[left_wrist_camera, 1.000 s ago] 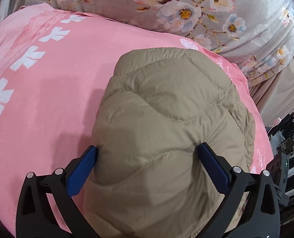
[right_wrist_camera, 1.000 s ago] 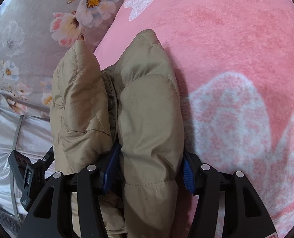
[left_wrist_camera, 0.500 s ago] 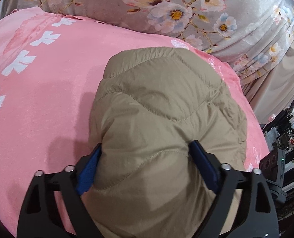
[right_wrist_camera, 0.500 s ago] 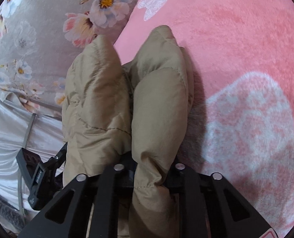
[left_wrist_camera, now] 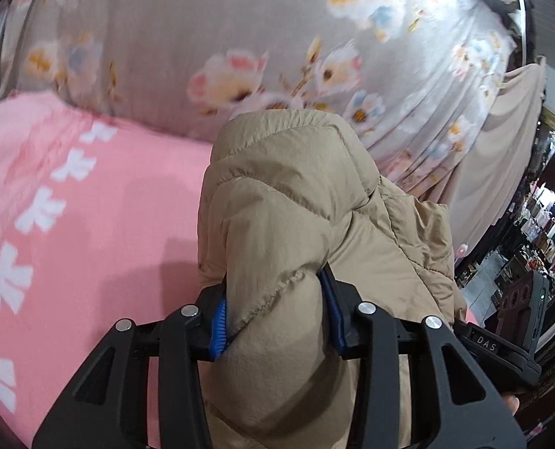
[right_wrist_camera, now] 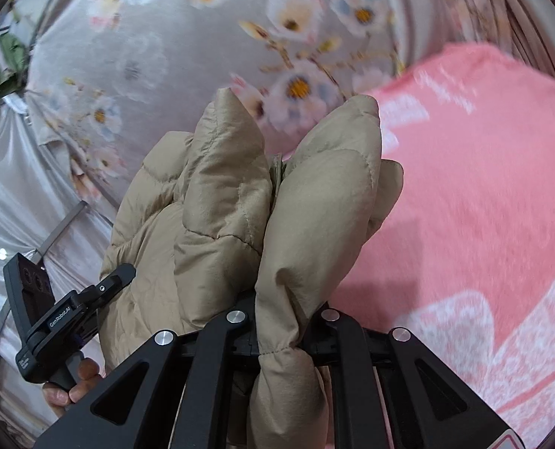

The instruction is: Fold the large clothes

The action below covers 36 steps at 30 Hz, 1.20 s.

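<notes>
Both the left gripper (left_wrist_camera: 277, 318) and right gripper (right_wrist_camera: 283, 321) pinch the tan quilted puffer jacket (left_wrist_camera: 296, 205) above a pink fleece blanket (left_wrist_camera: 90, 224); grey floral curtain (left_wrist_camera: 202, 37) behind.

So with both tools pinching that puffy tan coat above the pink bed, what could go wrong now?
The left tool grips only a puffy ridge of the tan coat; slick padding might slide out. The right tool pinches one thin fold, beside loose lobes, so the fold may come undone. Both views look blurred, hinting at fast motion, which could drag the pink blanket or drop the bundle crooked.
</notes>
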### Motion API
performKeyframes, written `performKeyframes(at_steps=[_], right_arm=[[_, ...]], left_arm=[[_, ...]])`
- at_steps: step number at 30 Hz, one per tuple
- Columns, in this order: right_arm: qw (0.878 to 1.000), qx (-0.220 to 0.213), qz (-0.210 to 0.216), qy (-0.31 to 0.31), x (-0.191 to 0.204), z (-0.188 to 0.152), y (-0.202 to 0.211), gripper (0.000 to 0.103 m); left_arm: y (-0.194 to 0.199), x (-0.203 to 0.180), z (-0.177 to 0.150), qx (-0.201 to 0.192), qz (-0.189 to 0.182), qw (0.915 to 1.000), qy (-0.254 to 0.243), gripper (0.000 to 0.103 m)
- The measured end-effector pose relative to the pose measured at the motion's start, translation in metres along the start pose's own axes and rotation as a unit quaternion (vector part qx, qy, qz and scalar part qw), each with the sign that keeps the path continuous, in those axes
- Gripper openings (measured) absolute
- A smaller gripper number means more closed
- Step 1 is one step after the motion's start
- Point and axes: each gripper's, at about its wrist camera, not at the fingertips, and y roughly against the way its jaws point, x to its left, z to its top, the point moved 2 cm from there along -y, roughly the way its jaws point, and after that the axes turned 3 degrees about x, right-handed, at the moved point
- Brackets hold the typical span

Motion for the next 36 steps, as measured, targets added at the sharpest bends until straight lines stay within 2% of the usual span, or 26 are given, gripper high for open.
performKeyframes(at_steps=[7,11,14,20,26,30,33,36], right_arm=[[0.996,-0.049,0.039,0.063,0.065,0.045,-0.002,0.01],[0.994,-0.058,0.062,0.076,0.098,0.061,-0.036,0.01],[0.993,-0.051,0.071,0.073,0.111,0.064,-0.074,0.01],[0.996,-0.009,0.086,0.032,0.108,0.054,-0.166,0.011],[0.997,0.044,0.062,0.014,0.086,0.023,-0.25,0.011],[0.996,0.066,0.054,0.006,0.076,0.006,-0.283,0.011],[0.995,0.078,0.058,-0.002,0.068,0.0,-0.296,0.012],[0.995,0.09,0.031,0.013,0.062,-0.01,-0.31,0.016]], left_arm=[[0.05,0.006,0.055,-0.087,0.017,0.9949,-0.047,0.04],[0.058,0.033,0.082,-0.121,0.037,0.9901,-0.062,0.04],[0.052,0.058,0.094,-0.126,0.051,0.9883,-0.069,0.04],[0.003,0.128,0.102,-0.099,0.09,0.9891,-0.062,0.04],[-0.061,0.191,0.082,-0.051,0.119,0.9905,-0.046,0.04],[-0.095,0.226,0.061,-0.02,0.141,0.9894,-0.03,0.04],[-0.104,0.24,0.05,-0.022,0.154,0.9874,-0.028,0.046],[-0.111,0.25,0.043,-0.02,0.162,0.9863,-0.022,0.054]])
